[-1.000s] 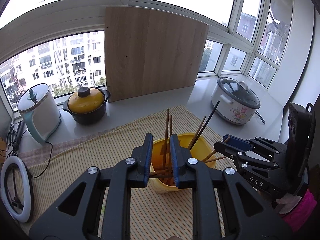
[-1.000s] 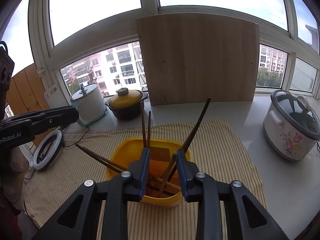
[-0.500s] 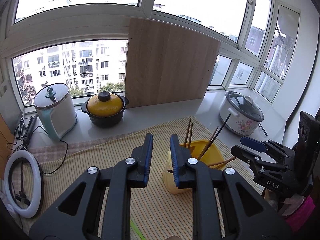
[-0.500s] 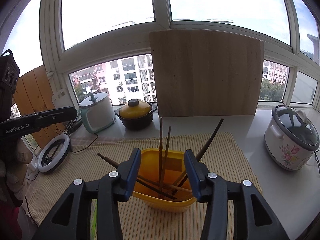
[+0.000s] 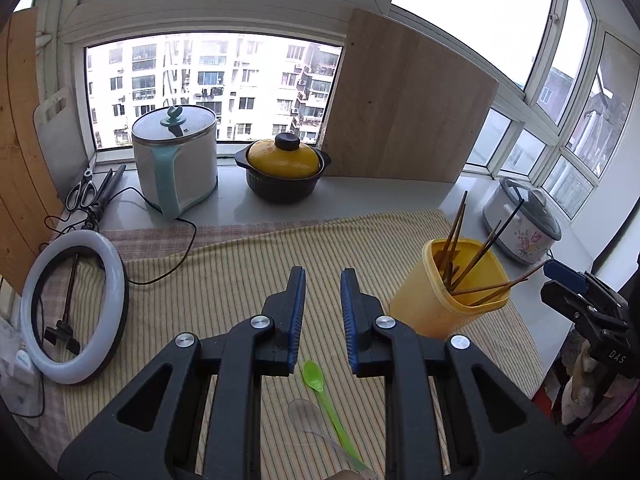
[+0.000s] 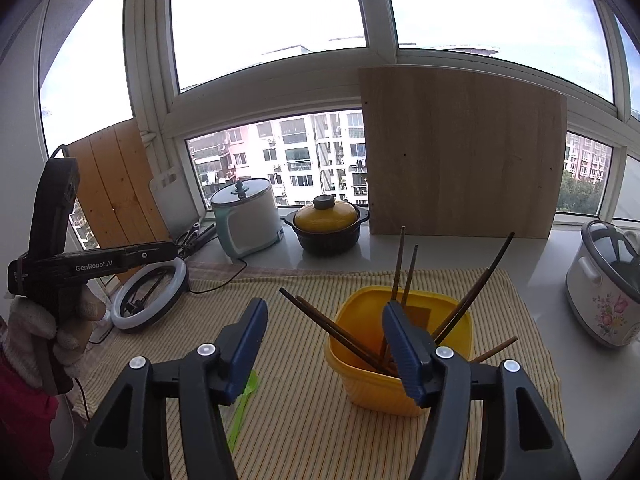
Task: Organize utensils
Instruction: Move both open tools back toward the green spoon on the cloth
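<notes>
A yellow container (image 5: 448,292) (image 6: 400,364) stands on the striped cloth (image 5: 224,280) with several brown chopsticks (image 5: 456,240) (image 6: 400,268) leaning in it. A green spoon (image 5: 320,384) (image 6: 244,396) and a clear spoon (image 5: 306,416) lie flat on the cloth. My left gripper (image 5: 322,320) (image 6: 170,250) hovers over the spoons, left of the container, with a narrow empty gap between its pads. My right gripper (image 6: 324,308) (image 5: 550,280) sits in front of the container with its jaws opening wide and nothing gripped.
Along the sill stand a white pot with a teal handle (image 5: 176,160), a yellow-lidded casserole (image 5: 286,168), a wooden board (image 5: 408,112) and a flowered rice cooker (image 5: 520,224). A ring light (image 5: 76,308) and scissors (image 5: 82,192) lie at the left.
My left gripper swung left and down, away from the container, and the two spoons came into view. My right gripper's jaws spread wide and it drew back from the chopsticks.
</notes>
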